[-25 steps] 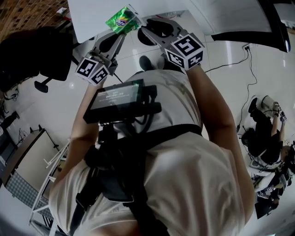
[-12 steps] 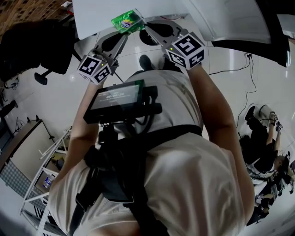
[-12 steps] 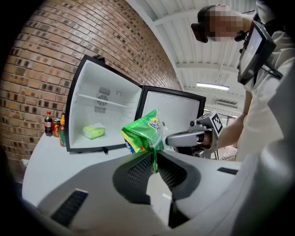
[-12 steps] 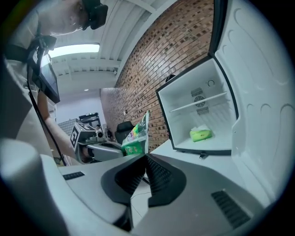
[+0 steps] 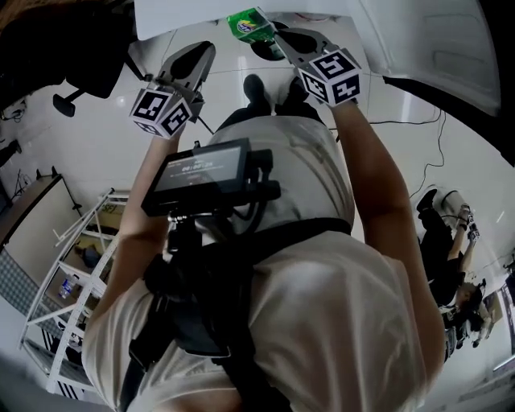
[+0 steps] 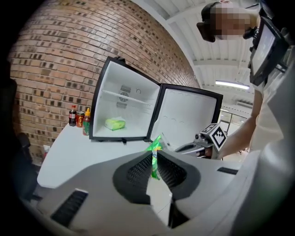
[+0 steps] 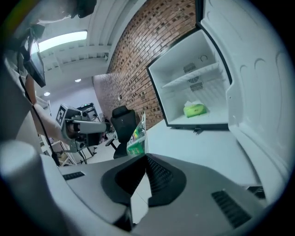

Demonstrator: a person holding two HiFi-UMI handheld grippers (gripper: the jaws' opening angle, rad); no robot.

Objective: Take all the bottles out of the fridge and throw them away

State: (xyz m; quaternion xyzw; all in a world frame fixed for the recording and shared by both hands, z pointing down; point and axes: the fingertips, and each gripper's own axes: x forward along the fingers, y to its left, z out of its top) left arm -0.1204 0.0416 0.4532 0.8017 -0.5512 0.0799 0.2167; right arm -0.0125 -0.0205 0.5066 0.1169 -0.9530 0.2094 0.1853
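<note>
A crushed green bottle (image 5: pixel 250 24) hangs over the floor, just off the white table's edge (image 5: pixel 185 18), and my right gripper (image 5: pixel 278 34) is shut on its end. In the right gripper view the green bottle (image 7: pixel 137 136) sticks up from the closed tips. My left gripper (image 5: pixel 201 50) stands to its left, apart from it; its jaws have just been opening and hold nothing. In the left gripper view the bottle (image 6: pixel 156 146) shows through the gap beyond the tips. The open white fridge (image 6: pixel 124 110) on the table holds a green pack (image 6: pixel 115 123).
Two small bottles (image 6: pixel 72 116) (image 6: pixel 86 122) and a can (image 6: pixel 79 119) stand left of the fridge by the brick wall. The fridge door (image 6: pixel 189 115) hangs wide open. A black office chair (image 7: pixel 120 122), a white shelving rack (image 5: pixel 80 273) and a seated person (image 5: pixel 451 233) are nearby.
Both grippers met at the green bottle earlier. Now the left one has come off it and drawn away to the left, while the right one still carries the bottle.
</note>
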